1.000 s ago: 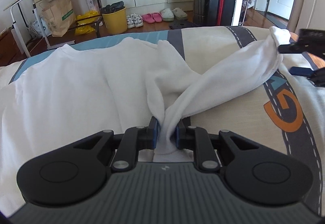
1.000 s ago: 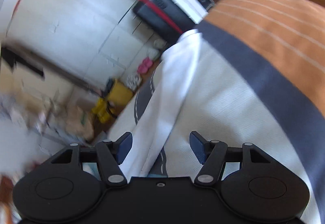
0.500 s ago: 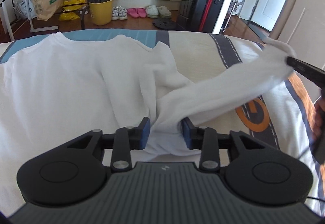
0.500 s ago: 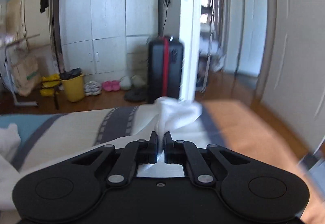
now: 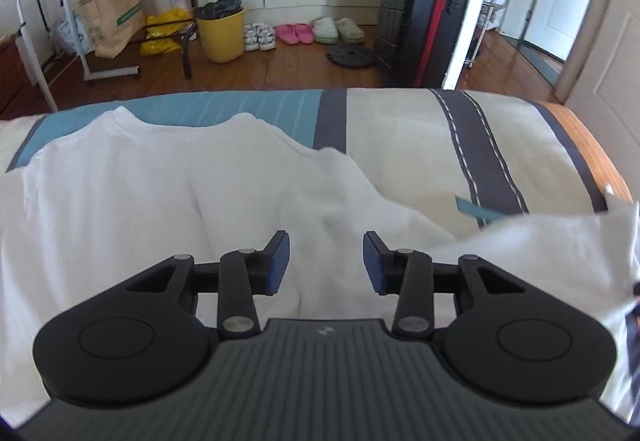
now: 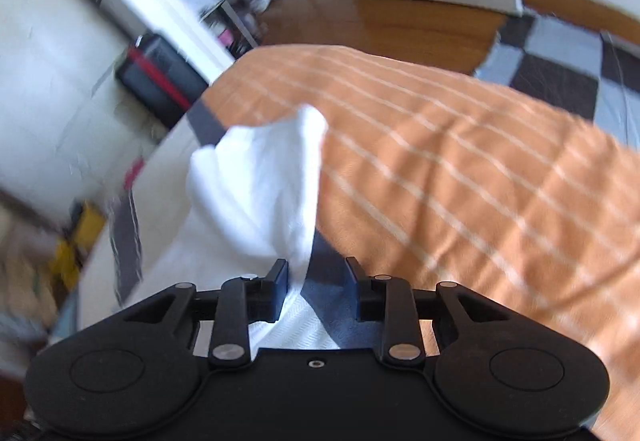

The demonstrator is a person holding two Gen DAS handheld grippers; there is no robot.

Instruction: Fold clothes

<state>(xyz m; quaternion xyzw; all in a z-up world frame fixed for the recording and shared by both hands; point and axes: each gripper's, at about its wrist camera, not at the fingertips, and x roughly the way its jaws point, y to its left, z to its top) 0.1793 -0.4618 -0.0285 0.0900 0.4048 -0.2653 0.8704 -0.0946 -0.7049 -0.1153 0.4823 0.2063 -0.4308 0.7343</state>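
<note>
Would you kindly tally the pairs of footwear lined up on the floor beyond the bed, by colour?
White sneakers: 1 pair
Pink sandals: 1 pair
Pale green slippers: 1 pair
Beige slippers: 1 pair
Total: 4 pairs

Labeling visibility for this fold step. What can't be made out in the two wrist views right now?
- White shirt, left wrist view: its near hem is hidden behind the left gripper body, and its left side is cut off by the frame edge.
- Sleeve, right wrist view: motion blur; its lower part runs behind the right gripper, whose jaws have just been opening.
- Room beyond the bed, right wrist view: smeared by blur.
</note>
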